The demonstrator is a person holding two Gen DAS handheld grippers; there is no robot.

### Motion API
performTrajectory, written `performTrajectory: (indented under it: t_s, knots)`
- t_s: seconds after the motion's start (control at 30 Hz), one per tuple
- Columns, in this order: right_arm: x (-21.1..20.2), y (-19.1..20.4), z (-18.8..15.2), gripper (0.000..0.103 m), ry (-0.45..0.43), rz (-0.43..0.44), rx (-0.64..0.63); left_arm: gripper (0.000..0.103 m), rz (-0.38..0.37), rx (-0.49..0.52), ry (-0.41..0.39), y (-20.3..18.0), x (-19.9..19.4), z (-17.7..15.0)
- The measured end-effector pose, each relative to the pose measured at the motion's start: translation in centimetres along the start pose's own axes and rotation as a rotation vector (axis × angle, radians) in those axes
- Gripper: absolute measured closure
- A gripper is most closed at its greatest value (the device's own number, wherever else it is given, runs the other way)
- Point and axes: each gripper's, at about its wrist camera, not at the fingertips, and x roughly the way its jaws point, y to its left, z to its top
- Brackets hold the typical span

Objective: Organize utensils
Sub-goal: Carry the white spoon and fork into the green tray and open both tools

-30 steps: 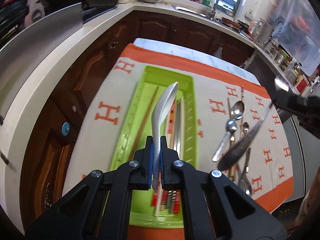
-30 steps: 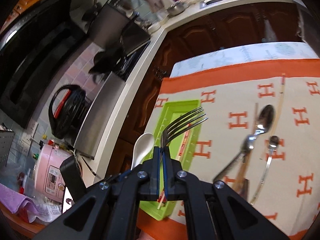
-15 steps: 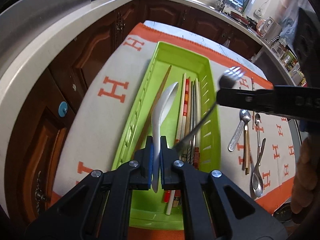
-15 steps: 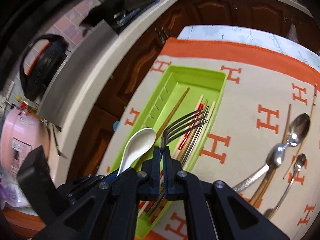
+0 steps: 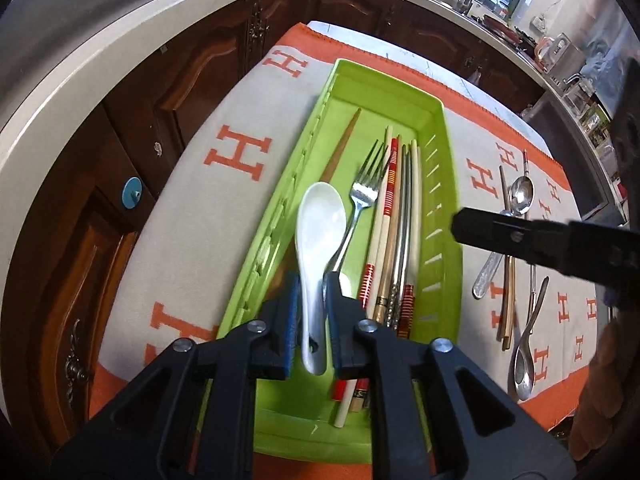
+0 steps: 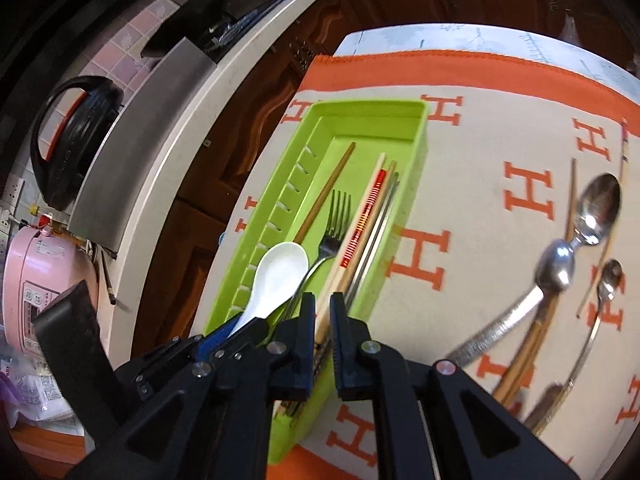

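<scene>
Left gripper (image 5: 311, 284) clamped on white spoon (image 5: 320, 224) over green tray (image 5: 440, 184); right gripper (image 6: 321, 312) apart, empty; fork (image 5: 362, 196) in tray.

Both fisheye cameras look steeply down from close above the green tray (image 5: 442, 128) on the orange-patterned cloth (image 6: 472, 200): the left wrist view along the tray's length, the right wrist view from its right side, angled leftward; both share the tray and loose spoons (image 6: 600, 210).
</scene>
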Motion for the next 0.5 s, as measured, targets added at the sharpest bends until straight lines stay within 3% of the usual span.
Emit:
performTrajectory:
  t_s: [0.17,0.5]
  knots:
    - [-2.0,-1.3,-1.6,0.095,-0.042,0.015,0.042,0.059,0.018,0.017,-0.038,-1.1,-1.2,-0.2]
    - [-6.6,-3.0,-4.2,0.095,-0.136,0.009,0.09,0.058,0.041,0.064,-0.091,-3.2,-4.7,-1.5]
